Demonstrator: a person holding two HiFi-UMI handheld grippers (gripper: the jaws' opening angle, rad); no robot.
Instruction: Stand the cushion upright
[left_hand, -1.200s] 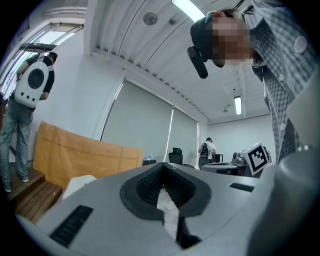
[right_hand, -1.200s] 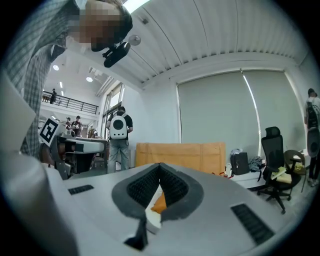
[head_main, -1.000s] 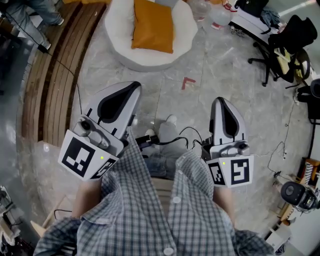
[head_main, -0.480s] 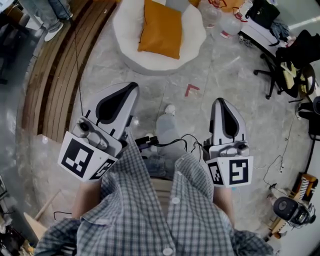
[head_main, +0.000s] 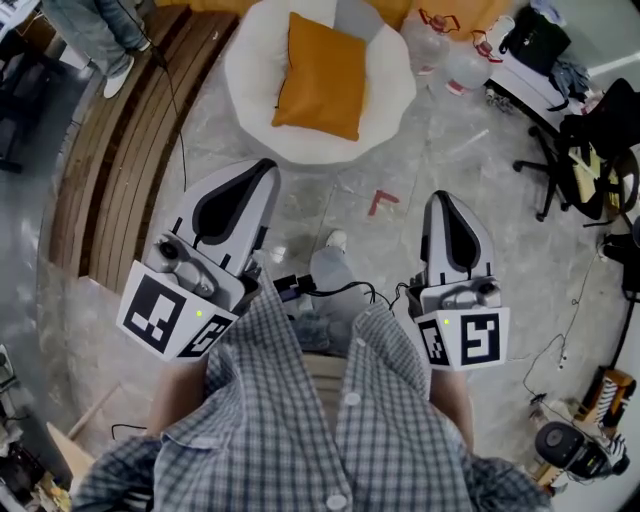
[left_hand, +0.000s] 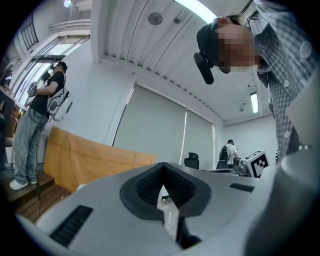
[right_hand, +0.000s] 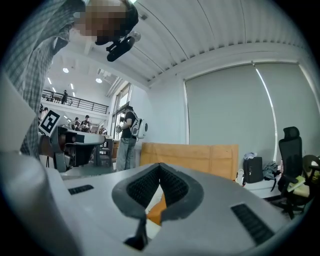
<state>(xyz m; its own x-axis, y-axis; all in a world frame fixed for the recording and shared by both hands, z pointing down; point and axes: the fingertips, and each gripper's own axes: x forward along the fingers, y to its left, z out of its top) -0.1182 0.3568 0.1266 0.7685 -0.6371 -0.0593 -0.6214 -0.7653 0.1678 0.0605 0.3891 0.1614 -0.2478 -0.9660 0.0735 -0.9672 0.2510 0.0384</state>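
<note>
Orange cushion (head_main: 322, 75) flat on round white seat (head_main: 250, 85)

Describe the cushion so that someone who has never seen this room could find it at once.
Look beside the curved wooden steps for the big round white seat. The cushion rests on the middle of it. It is a plump rectangle and the only bright orange thing on the seat, unlike the smaller grey pad behind it.

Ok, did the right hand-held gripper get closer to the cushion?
Yes. The right hand-held gripper moved forward toward the orange cushion: the red floor mark, ahead of its tip before, now lies beside it.
</note>
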